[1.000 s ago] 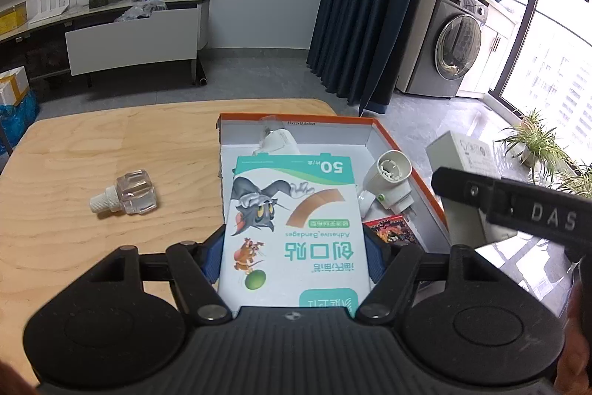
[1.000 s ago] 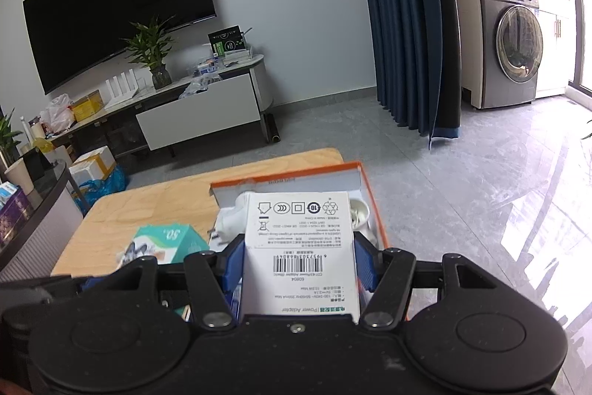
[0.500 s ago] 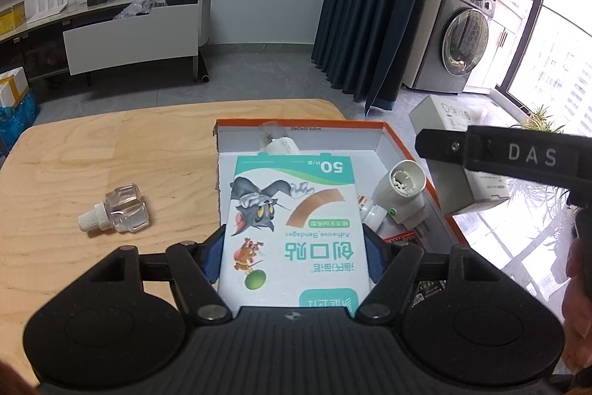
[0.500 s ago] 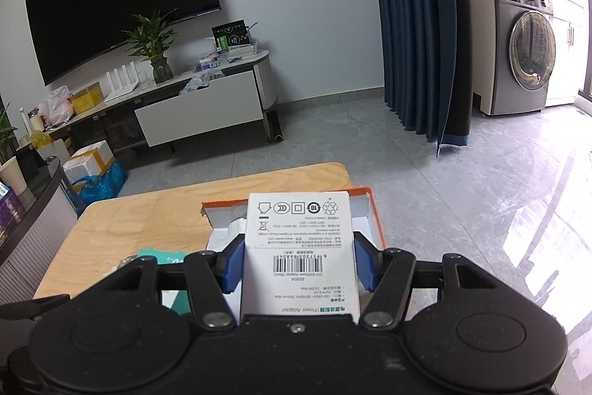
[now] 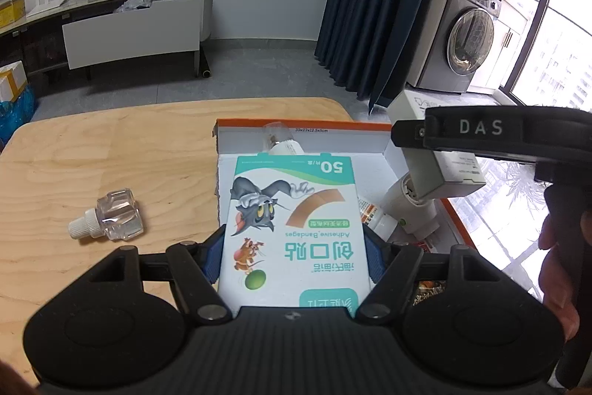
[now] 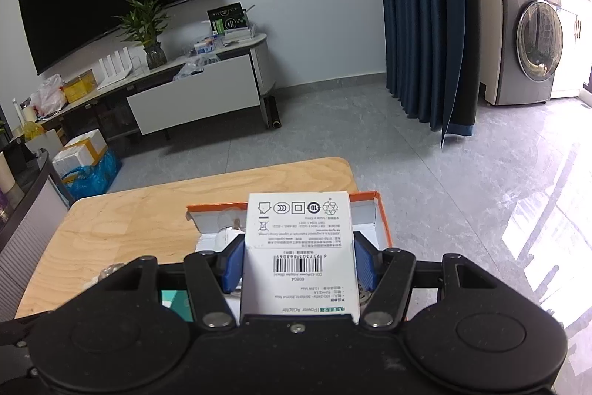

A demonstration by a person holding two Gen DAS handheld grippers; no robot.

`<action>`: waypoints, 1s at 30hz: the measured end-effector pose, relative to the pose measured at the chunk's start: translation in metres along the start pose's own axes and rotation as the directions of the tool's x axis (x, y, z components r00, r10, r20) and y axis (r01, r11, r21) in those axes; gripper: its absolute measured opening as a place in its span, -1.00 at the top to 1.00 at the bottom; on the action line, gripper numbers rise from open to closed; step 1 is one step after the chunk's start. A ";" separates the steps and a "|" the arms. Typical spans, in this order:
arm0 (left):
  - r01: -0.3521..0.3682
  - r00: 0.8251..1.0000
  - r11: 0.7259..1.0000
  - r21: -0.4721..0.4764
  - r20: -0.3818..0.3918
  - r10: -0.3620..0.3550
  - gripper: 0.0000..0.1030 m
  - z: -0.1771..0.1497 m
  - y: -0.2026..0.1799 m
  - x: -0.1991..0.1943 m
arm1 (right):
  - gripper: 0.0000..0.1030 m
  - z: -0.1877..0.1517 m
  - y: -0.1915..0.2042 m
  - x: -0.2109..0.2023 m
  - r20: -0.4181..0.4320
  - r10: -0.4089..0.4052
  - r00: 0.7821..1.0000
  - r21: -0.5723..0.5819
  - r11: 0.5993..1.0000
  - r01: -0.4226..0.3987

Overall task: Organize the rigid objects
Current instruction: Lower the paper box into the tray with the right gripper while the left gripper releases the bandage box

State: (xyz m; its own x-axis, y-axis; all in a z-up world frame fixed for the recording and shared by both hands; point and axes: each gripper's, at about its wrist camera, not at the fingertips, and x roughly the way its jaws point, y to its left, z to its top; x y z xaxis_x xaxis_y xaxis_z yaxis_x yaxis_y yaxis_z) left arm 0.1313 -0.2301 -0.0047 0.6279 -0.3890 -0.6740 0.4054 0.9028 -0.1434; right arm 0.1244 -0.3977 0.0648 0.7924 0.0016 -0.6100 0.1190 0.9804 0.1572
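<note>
My left gripper (image 5: 294,247) is shut on a green-and-white bandage box (image 5: 292,228) with a cartoon cat, held over the near left part of the orange-rimmed white cardboard box (image 5: 303,126). My right gripper (image 6: 298,263) is shut on a white power adapter box (image 6: 299,247), held above the same orange-rimmed box (image 6: 381,221). In the left wrist view the adapter box (image 5: 433,169) hangs over the box's right side. A white plug-in device (image 5: 410,206) and a white bulb-like item (image 5: 281,143) lie inside. A clear small bottle (image 5: 114,219) lies on the wooden table (image 5: 111,158).
The table's right edge runs just past the orange-rimmed box, with grey tiled floor beyond. A TV cabinet (image 6: 192,91), dark curtain (image 6: 425,17) and washing machine (image 6: 532,39) stand far behind. A small tube (image 5: 373,215) and a printed packet lie in the box's near right corner.
My right gripper has carried the adapter box left and forward, from beside the orange-rimmed box to above its right side. The left gripper holds the bandage box almost still.
</note>
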 end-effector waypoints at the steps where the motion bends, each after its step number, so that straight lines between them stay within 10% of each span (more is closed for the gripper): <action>1: -0.001 1.000 1.000 0.000 -0.001 0.001 -0.39 0.000 0.000 0.001 | -0.37 0.001 0.000 0.002 -0.003 -0.001 1.000 0.001 1.000 0.001; 14: -0.001 1.000 1.000 -0.007 -0.018 0.000 -0.39 0.003 -0.001 0.009 | -0.48 0.012 -0.008 0.030 0.002 -0.049 0.999 0.027 0.998 0.049; 30: 0.034 0.999 0.999 -0.008 -0.030 -0.034 -0.58 0.009 -0.008 0.011 | -0.50 -0.006 -0.006 -0.036 0.106 -0.060 0.993 0.029 0.998 0.057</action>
State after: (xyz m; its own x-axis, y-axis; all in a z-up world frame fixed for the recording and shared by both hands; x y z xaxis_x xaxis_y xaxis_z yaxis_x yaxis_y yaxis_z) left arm 0.1408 -0.2432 -0.0050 0.5937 -0.4137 -0.6902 0.4208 0.8907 -0.1719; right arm 0.0912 -0.4028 0.0809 0.8425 -0.0782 -0.5329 0.1815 0.9728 0.1442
